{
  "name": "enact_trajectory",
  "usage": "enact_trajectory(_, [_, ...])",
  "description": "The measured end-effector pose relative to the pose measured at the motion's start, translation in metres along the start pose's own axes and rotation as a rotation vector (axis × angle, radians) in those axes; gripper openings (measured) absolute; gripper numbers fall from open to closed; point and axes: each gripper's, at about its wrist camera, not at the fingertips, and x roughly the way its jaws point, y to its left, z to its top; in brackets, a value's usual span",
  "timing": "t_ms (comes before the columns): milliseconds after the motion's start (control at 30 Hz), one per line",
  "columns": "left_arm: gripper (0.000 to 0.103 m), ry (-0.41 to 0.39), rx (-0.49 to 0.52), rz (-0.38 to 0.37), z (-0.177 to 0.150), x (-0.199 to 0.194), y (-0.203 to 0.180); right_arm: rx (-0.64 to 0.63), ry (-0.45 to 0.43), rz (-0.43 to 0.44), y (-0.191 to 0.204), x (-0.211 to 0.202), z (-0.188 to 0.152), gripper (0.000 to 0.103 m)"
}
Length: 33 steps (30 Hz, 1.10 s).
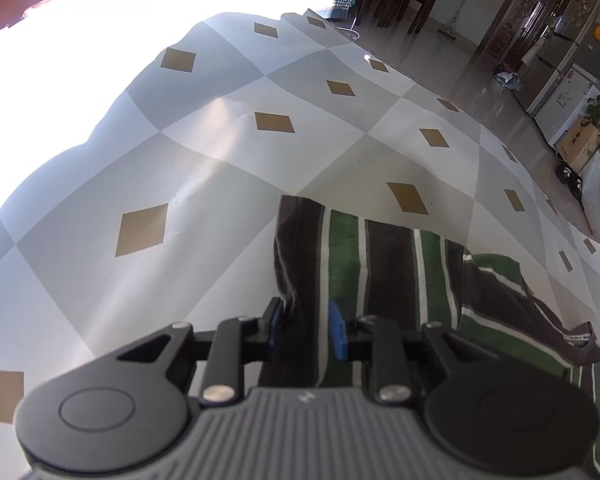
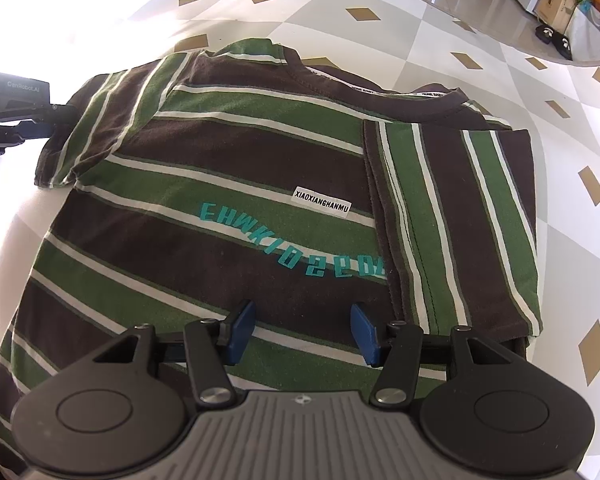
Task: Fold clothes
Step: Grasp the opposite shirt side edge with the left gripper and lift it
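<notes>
Striped shirt on the table; left tool straddles its unfolded sleeve, part-open; right tool hovers wide over the hem.

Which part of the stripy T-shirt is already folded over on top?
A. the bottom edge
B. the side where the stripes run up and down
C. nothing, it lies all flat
B: in the right wrist view the T-shirt has one side panel lying over its front, stripes running lengthwise there and covering the end of the teal lettering.

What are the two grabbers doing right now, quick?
Left gripper: open, jaws around the striped shirt's sleeve edge, not clamped.
Right gripper: open, above the shirt, holding nothing.
</notes>
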Motion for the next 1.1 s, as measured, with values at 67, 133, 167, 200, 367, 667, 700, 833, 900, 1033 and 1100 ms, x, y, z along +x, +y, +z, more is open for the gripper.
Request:
enact_trajectory(67, [0.023, 0.007, -0.013, 0.012, 0.0, 0.002, 0.003, 0.001, 0.0, 0.001, 0.0, 0.0, 0.0, 0.052])
enact_trajectory(133, [0.025, 0.004, -0.031, 0.007, 0.001, 0.003, 0.007, 0.001, -0.001, 0.001, 0.0, 0.0, 0.0, 0.052])
enact_trajectory(167, [0.026, 0.002, -0.038, 0.001, 0.001, 0.003, 0.008, 0.001, -0.001, 0.001, 0.0, 0.0, 0.0, 0.052])
enact_trajectory(200, [0.03, 0.001, -0.041, -0.005, 0.001, 0.004, 0.009, 0.0, -0.002, 0.0, 0.0, 0.0, 0.0, 0.052])
enact_trajectory(367, [0.031, -0.01, -0.038, -0.012, 0.002, 0.006, 0.006, -0.001, -0.004, 0.002, 0.0, 0.0, 0.001, 0.053])
enact_trajectory(667, [0.005, -0.02, -0.054, -0.035, 0.0, 0.006, -0.002, -0.006, -0.005, 0.006, -0.001, 0.0, 0.001, 0.053])
enact_trajectory(700, [0.004, -0.019, -0.053, -0.06, 0.0, 0.003, -0.006, -0.007, -0.005, 0.007, -0.001, 0.0, 0.001, 0.053])
enact_trajectory(833, [0.004, -0.012, -0.046, -0.167, -0.001, -0.005, -0.023, -0.005, -0.005, 0.009, -0.002, -0.001, 0.001, 0.053])
enact_trajectory(900, [0.004, -0.009, -0.043, -0.22, -0.002, -0.01, -0.031, -0.001, -0.005, 0.008, -0.003, -0.001, 0.001, 0.053])
enact_trajectory(1033, [0.004, 0.018, 0.002, -0.315, -0.011, -0.017, -0.057, 0.01, -0.004, 0.003, -0.006, 0.0, 0.001, 0.053])
enact_trajectory(1100, [0.004, 0.046, 0.073, -0.361, -0.023, -0.02, -0.078, 0.012, -0.004, 0.002, -0.007, 0.0, 0.001, 0.053])
